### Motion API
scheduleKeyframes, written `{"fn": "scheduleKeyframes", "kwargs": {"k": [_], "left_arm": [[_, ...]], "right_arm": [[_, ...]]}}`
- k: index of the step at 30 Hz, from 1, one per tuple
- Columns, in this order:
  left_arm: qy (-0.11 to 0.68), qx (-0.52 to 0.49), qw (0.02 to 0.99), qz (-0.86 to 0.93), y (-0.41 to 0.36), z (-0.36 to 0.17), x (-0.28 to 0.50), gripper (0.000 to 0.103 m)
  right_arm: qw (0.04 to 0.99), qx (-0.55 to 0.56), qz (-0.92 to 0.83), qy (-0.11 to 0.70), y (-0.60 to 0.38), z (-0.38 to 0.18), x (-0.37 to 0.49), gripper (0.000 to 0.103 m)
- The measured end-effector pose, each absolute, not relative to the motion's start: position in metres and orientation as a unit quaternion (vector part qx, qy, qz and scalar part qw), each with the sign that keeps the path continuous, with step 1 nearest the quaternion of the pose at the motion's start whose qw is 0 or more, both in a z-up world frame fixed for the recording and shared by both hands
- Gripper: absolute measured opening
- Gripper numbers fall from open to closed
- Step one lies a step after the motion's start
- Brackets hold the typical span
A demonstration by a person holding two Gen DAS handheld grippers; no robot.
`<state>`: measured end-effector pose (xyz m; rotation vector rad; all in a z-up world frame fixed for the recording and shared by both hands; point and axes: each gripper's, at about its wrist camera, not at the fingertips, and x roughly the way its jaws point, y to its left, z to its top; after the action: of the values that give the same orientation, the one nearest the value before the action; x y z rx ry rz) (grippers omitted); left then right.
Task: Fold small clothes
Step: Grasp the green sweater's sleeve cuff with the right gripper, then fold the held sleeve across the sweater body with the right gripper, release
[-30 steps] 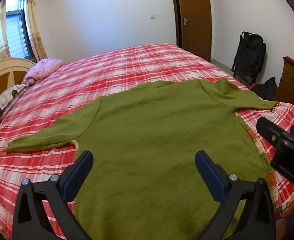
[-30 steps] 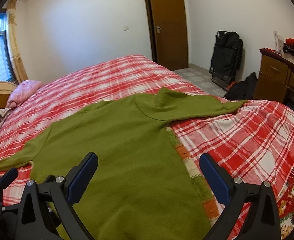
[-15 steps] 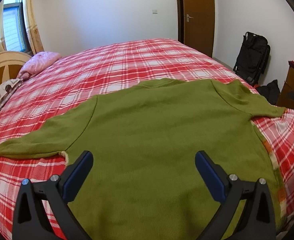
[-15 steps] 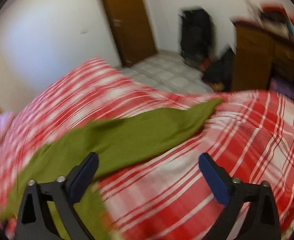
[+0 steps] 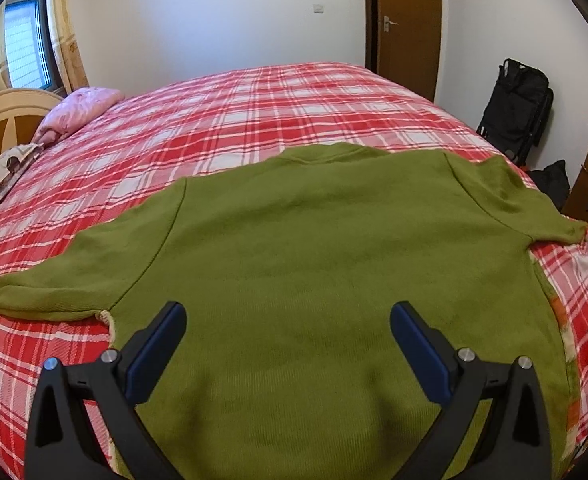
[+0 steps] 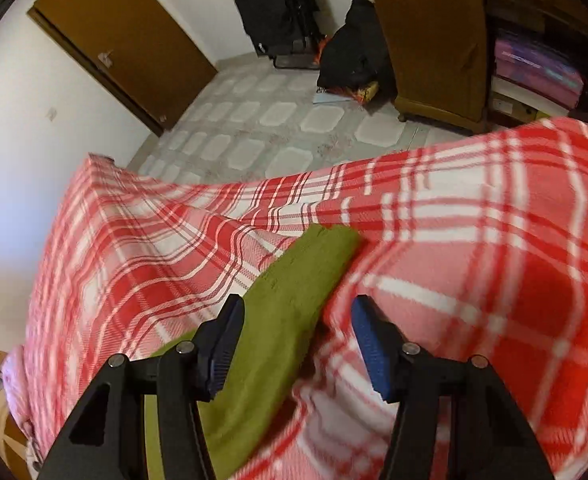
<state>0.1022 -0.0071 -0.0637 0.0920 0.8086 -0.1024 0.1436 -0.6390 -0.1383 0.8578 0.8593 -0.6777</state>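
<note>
Early in the fold, by the look of it: green sweater spread flat on the plaid bed, both sleeves out to the sides, no fold made yet. Step in hand, as a judgement: going for the right sleeve to bring it in over the body.

Right tool partly open, jaws straddling the sleeve, which runs forward between them and ends in a cuff just ahead of the tips. Holding nothing yet; contact with the cloth impossible to confirm through the blur. Left tool wide open, empty, hovering above the lower body of the sweater, the neckline well ahead of it, the other sleeve off to its left.

Next move likely calls for lowering the right tool onto the sleeve near the cuff, closing on the knit alone without pinching the bedcover beneath, then lifting and carrying it across toward the middle of the body. Left tool probably best kept near the body to pin it flat against dragging.
</note>
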Motion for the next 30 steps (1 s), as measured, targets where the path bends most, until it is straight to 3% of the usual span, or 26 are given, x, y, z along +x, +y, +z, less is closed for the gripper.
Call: {"fn": "scheduleKeyframes", "kwargs": {"k": [11,12,13,14,19,24,30], "left_arm": [[0.402,0.046,0.913,-0.041,-0.008,-0.068,0.11,0.103],[0.403,0.044,0.913,-0.04,-0.007,-0.068,0.109,0.103],[0.402,0.042,0.914,-0.038,-0.006,-0.067,0.109,0.103],[0.401,0.041,0.915,-0.037,-0.005,-0.066,0.107,0.103],[0.389,0.039,0.92,-0.026,0.01,-0.058,0.102,0.103],[0.382,0.016,0.924,-0.02,0.028,-0.052,0.099,0.103],[0.367,-0.013,0.93,-0.008,0.053,-0.042,0.093,0.103]], "right_arm": [[0.749,0.272,-0.369,0.479,-0.632,-0.156,0.186,0.057],[0.751,0.257,-0.368,0.485,-0.63,-0.157,0.188,0.051],[0.754,0.24,-0.363,0.492,-0.626,-0.159,0.189,0.039],[0.756,0.243,-0.353,0.496,-0.626,-0.161,0.189,0.011],[0.787,0.266,-0.34,0.441,-0.615,-0.136,0.166,0.011],[0.85,0.186,-0.323,0.372,-0.562,-0.059,0.16,0.011],[0.926,0.102,-0.206,0.299,-0.427,0.038,0.162,0.011]]}}
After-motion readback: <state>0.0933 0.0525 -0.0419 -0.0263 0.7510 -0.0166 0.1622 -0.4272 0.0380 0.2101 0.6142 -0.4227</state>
